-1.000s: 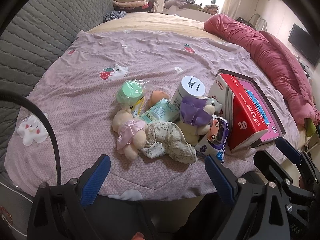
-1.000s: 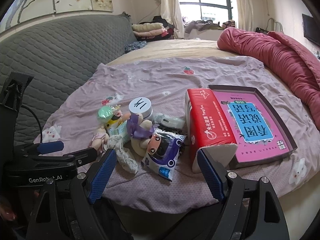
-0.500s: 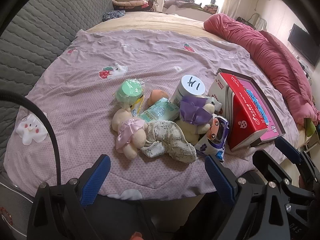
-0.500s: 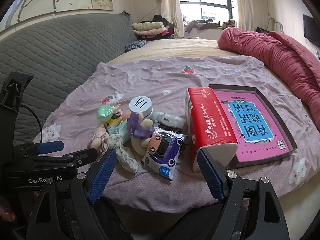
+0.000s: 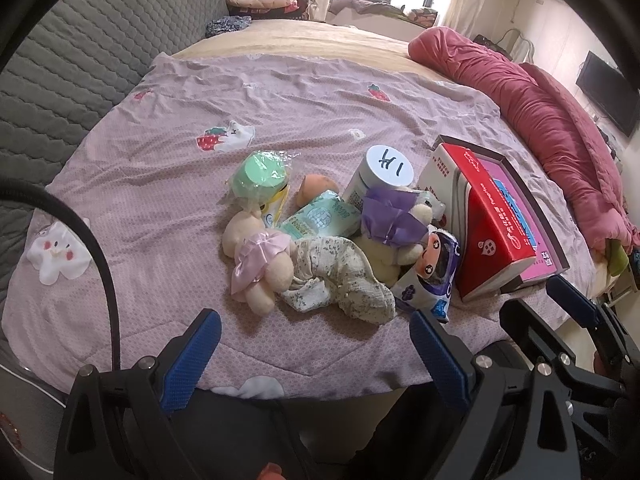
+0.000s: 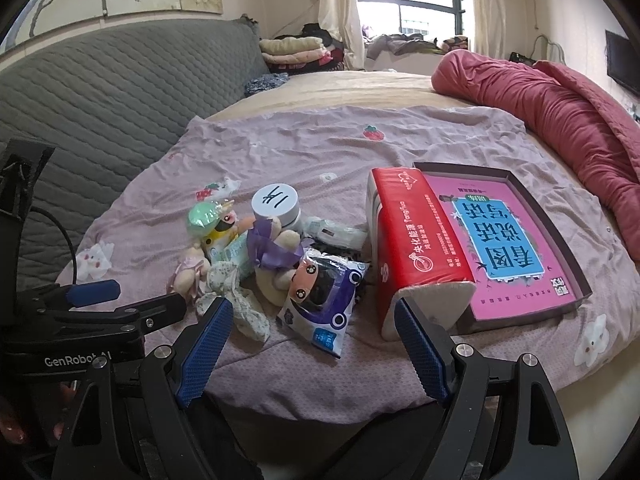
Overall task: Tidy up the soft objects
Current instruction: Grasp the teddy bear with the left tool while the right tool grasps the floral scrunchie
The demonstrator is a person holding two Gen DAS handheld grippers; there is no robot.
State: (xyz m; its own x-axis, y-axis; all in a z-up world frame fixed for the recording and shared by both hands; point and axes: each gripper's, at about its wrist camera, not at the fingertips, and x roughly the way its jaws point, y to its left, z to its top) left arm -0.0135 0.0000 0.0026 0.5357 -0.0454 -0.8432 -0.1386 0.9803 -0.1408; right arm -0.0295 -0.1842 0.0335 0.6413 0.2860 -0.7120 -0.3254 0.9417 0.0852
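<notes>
At centre frame, on the purple sheet (image 5: 160, 184), plush toys (image 5: 260, 256) lie jumbled with packets. Left gripper (image 5: 316, 354) and right gripper (image 6: 314, 346) hover released, empty, near the bed's edge. Best pinch the pink-bowed toy's body, avoiding the floral cloth (image 5: 340, 276) touching it.

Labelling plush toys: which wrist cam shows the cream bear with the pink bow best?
Left wrist: the cream plush bear with pink satin bow lies near centre, unobstructed. Right wrist shows it small, partly hidden behind the left gripper.
</notes>
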